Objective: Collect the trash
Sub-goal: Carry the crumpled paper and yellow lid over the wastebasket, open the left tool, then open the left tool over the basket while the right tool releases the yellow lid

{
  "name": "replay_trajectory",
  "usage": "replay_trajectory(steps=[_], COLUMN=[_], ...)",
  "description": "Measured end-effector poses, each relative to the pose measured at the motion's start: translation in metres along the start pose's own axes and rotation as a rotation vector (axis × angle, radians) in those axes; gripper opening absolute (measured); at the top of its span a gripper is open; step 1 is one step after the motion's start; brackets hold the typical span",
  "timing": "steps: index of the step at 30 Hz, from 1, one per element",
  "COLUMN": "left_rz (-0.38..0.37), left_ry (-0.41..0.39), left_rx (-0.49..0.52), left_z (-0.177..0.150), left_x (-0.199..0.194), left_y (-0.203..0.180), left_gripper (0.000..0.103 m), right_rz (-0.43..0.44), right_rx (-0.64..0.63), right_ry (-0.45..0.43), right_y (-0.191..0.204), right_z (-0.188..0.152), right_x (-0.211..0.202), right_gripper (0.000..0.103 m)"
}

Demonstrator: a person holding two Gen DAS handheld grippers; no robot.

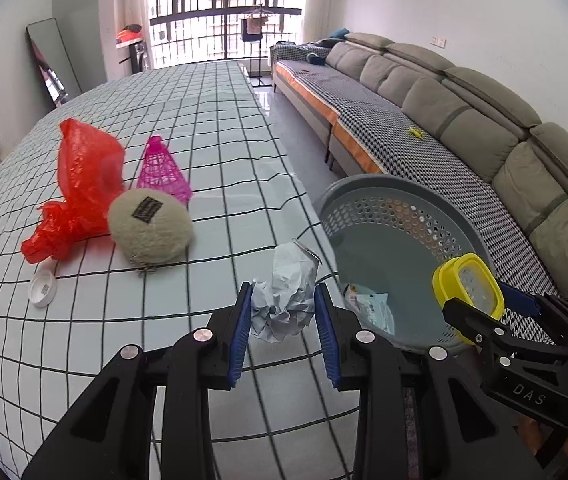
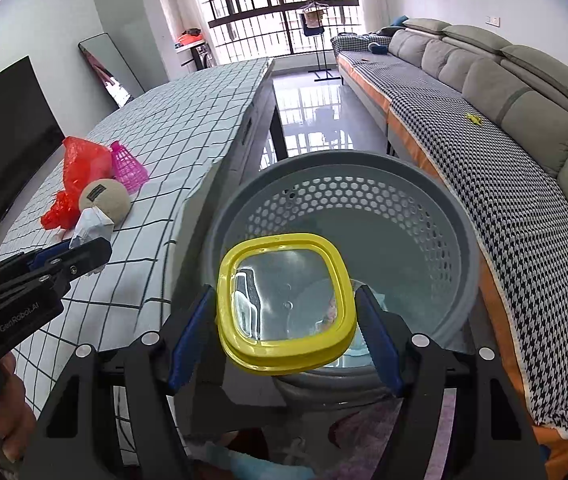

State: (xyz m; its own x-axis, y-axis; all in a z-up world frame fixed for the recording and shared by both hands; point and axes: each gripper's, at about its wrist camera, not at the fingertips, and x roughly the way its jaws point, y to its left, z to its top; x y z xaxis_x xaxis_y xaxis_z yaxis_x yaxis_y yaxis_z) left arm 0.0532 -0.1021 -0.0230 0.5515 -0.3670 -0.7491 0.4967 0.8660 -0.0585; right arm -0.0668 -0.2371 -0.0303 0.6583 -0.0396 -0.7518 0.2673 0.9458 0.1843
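Now left claw (image 1: 283,312) grips crumpled paper (image 1: 286,294), bottom centre, over desk (image 1: 203,128) edge. Right claw (image 2: 286,320) holds yellow-rimmed lid (image 2: 286,300) w/ pads on both sides, above grey basket (image 2: 436,196), frame centre.

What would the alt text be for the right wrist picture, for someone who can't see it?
The right gripper holds a yellow-rimmed clear lid over a grey perforated bin beside a checked tablecloth. At left, the left gripper holds crumpled paper near a red plastic bag.
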Motion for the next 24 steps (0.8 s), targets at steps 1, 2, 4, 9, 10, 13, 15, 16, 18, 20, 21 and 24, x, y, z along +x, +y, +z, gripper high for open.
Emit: replay_trajectory(steps=[1, 2, 4, 9, 10, 13, 15, 16, 18, 20, 21, 24], left_rz=[-0.006, -0.01, -0.016, -0.033, -0.037, -0.054, -0.062, -0.067, -0.072, -0.076, -0.077, -0.077], left_ry=[0.003, 0.008, 0.02, 0.039, 0.044, 0.06, 0.07, 0.076, 0.087, 0.098, 0.104, 0.121], left_rx=[0.01, 0.02, 0.04, 0.072, 0.075, 0.087, 0.097, 0.101, 0.109, 0.111, 0.111, 0.109], left_z=[0.001, 0.002, 0.004, 0.01, 0.01, 0.013, 0.015, 0.015, 0.016, 0.017, 0.018, 0.02], left_x=[0.002, 0.004, 0.009, 0.02, 0.022, 0.031, 0.036, 0.039, 0.045, 0.05, 0.053, 0.062], left_y=[-0.005, -0.011, -0.021, -0.043, -0.047, -0.059, -0.067, -0.071, -0.076, -0.08, -0.082, -0.083], left_gripper=[0.031, 0.031, 0.031, 0.031, 0.031, 0.031, 0.031, 0.031, 0.031, 0.031, 0.032, 0.032], right_rz=[-0.007, -0.013, -0.025, -0.052, -0.058, -0.066, -0.068, -0.068, -0.067, -0.065, -0.062, -0.058], right_rx=[0.013, 0.026, 0.052, 0.096, 0.1, 0.109, 0.112, 0.112, 0.112, 0.112, 0.111, 0.105], right_ry=[-0.001, -0.003, -0.009, -0.01, -0.009, -0.004, 0.0, 0.003, 0.009, 0.017, 0.02, 0.03], right_y=[-0.007, -0.013, -0.026, -0.051, -0.055, -0.064, -0.068, -0.071, -0.072, -0.074, -0.074, -0.077], right_z=[0.0, 0.0, -0.001, -0.002, -0.002, 0.0, 0.001, 0.001, 0.003, 0.005, 0.006, 0.009], right_x=[-0.001, -0.001, -0.003, -0.002, -0.002, 0.0, 0.002, 0.003, 0.006, 0.011, 0.013, 0.021], right_gripper=[0.068, 0.068, 0.068, 0.068, 0.068, 0.068, 0.068, 0.068, 0.068, 0.068, 0.068, 0.068])
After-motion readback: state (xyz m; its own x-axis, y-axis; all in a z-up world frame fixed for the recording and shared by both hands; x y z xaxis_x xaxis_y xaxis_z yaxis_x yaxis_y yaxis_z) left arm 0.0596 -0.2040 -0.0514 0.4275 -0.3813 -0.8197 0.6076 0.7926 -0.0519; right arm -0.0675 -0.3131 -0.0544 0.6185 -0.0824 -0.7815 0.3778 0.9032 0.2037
